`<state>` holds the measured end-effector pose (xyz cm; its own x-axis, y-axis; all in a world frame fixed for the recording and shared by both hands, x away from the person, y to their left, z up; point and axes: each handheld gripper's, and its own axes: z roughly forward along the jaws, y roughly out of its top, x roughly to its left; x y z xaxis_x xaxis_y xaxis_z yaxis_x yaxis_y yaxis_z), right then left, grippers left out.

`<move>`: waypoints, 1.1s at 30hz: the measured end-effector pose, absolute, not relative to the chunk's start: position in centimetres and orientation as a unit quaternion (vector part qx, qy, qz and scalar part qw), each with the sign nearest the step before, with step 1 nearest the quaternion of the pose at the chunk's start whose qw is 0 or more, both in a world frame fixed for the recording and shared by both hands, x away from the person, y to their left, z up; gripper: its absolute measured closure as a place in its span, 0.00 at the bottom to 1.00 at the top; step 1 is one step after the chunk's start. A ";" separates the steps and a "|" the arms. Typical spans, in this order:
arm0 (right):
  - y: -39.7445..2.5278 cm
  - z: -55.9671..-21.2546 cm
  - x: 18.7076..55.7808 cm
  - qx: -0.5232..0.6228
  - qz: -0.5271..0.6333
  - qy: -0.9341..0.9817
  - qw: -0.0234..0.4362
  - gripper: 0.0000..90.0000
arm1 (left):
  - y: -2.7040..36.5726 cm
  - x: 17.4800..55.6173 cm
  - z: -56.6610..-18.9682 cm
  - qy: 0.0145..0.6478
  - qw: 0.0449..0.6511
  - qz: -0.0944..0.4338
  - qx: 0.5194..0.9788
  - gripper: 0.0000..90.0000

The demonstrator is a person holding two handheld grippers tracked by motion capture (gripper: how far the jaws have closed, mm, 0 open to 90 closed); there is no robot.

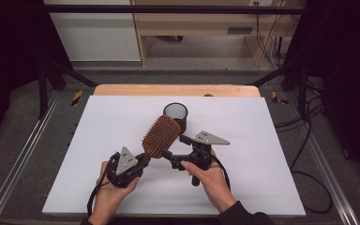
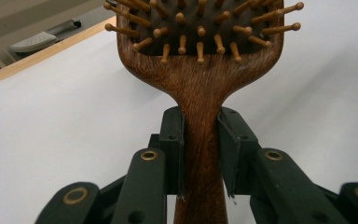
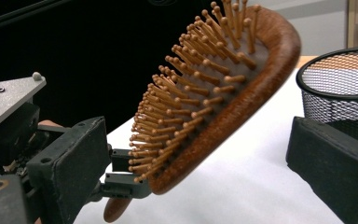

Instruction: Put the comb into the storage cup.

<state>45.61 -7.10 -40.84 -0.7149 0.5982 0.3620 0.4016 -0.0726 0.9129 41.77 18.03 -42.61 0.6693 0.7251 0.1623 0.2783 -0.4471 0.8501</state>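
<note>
We can read no text, label, brand or number anywhere in these views. The only sign-like marks we see are yellow-and-black striped tapes on the floor just beyond the worktop's far left and far right corners, and they carry no lettering.

Even, soft light from overhead leaves the white bench bright, with faint shadows under the hairbrush and no glare. Around the bench the room falls off dark — almost black at both sides. In the left gripper view, the near tool links blur; the right gripper view is soft-edged.
</note>
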 end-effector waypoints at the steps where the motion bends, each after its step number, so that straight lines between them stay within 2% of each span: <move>1: -7.1 -40.8 45.6 0.369 0.632 0.677 0.078 0.06 | 18.0 41.8 -42.6 0.310 0.425 0.263 0.809 0.81; 7: -6.6 -40.6 46.0 0.374 0.630 0.676 0.071 0.07 | 17.7 41.5 -42.6 0.302 0.432 0.268 0.806 0.81; 18: -6.1 -39.7 46.7 0.372 0.641 0.668 0.058 0.18 | 17.4 41.2 -42.6 0.294 0.437 0.273 0.805 0.81; 33: -6.6 -38.9 47.4 0.383 0.652 0.654 0.036 0.25 | 17.2 41.1 -42.5 0.295 0.442 0.276 0.801 0.81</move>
<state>47.45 -6.60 -38.95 -0.7047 0.5470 0.4518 0.4538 -0.1421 0.8797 41.13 17.19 -42.50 0.6739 0.7162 0.1817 0.2273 -0.4350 0.8713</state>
